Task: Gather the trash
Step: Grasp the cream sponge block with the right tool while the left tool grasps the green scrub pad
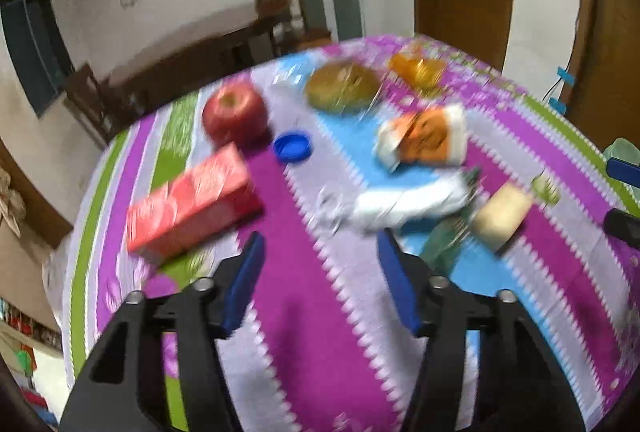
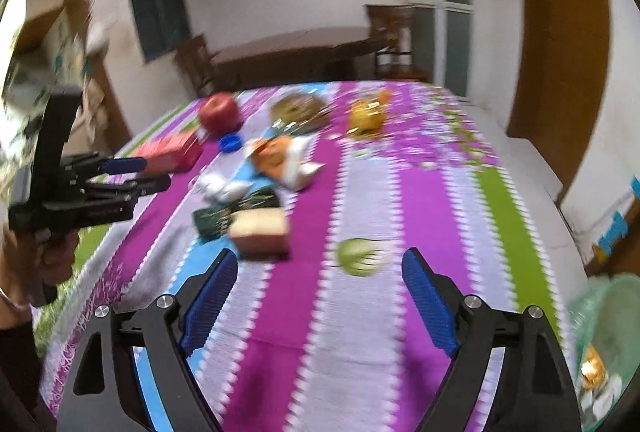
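Trash lies on a striped purple tablecloth (image 1: 320, 312): a crumpled white wrapper (image 1: 404, 202), an orange-and-white packet (image 1: 424, 138), a blue bottle cap (image 1: 292, 147), a green foil wrapper (image 1: 444, 236), a beige block (image 1: 500, 214) and a small green scrap (image 2: 360, 256). My left gripper (image 1: 320, 244) is open and empty just short of the white wrapper. My right gripper (image 2: 320, 264) is open and empty, with the green scrap between its fingertips ahead. The left gripper also shows in the right wrist view (image 2: 132, 172).
A red carton (image 1: 192, 200), a red apple (image 1: 234, 112), a brown round fruit (image 1: 342, 86) and an orange item (image 1: 418, 70) sit further back. A green basket (image 2: 604, 344) holding trash stands at the table's right edge. Chairs and a dark table stand behind.
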Action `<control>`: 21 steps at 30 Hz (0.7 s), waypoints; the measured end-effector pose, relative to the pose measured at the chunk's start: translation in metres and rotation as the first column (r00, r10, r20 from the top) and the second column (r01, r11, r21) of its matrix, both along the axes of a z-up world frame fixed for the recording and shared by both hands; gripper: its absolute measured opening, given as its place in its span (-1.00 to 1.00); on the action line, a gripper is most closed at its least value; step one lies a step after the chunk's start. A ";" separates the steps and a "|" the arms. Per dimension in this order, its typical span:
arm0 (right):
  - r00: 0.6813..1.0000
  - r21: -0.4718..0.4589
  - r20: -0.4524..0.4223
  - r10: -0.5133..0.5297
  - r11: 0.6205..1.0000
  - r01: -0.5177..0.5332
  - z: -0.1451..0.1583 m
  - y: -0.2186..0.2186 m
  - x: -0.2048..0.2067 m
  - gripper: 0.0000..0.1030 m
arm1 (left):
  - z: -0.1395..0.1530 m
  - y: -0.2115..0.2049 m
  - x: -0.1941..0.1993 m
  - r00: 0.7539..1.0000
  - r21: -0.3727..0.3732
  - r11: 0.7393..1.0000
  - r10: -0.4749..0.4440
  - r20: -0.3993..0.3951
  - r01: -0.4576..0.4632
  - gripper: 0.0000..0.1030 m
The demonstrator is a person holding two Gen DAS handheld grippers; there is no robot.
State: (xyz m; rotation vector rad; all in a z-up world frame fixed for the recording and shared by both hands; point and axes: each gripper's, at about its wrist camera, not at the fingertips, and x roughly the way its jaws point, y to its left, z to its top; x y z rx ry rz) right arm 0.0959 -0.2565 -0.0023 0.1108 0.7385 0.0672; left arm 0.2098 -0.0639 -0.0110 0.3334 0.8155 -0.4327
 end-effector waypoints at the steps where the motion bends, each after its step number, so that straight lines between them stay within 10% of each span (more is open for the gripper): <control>1: 1.000 0.002 -0.013 0.014 1.000 -0.014 -0.003 0.005 0.005 0.64 | -0.003 0.008 0.001 1.000 -0.012 1.000 0.005 -0.017 -0.005 -0.03; 10: 0.988 -0.068 -0.132 0.076 0.994 -0.085 -0.026 0.051 0.064 0.63 | -0.010 0.023 0.000 0.999 -0.114 0.993 -0.017 -0.042 0.012 -0.03; 15: 0.978 -0.114 -0.197 0.065 0.990 -0.089 -0.042 0.058 0.077 -0.02 | -0.013 0.014 -0.003 0.997 -0.132 0.990 -0.058 -0.052 0.051 -0.03; 21: 0.988 -0.027 -0.154 0.029 0.999 -0.033 -0.036 0.029 0.049 -0.06 | -0.023 -0.009 -0.011 0.985 -0.123 0.983 -0.149 -0.087 0.138 -0.03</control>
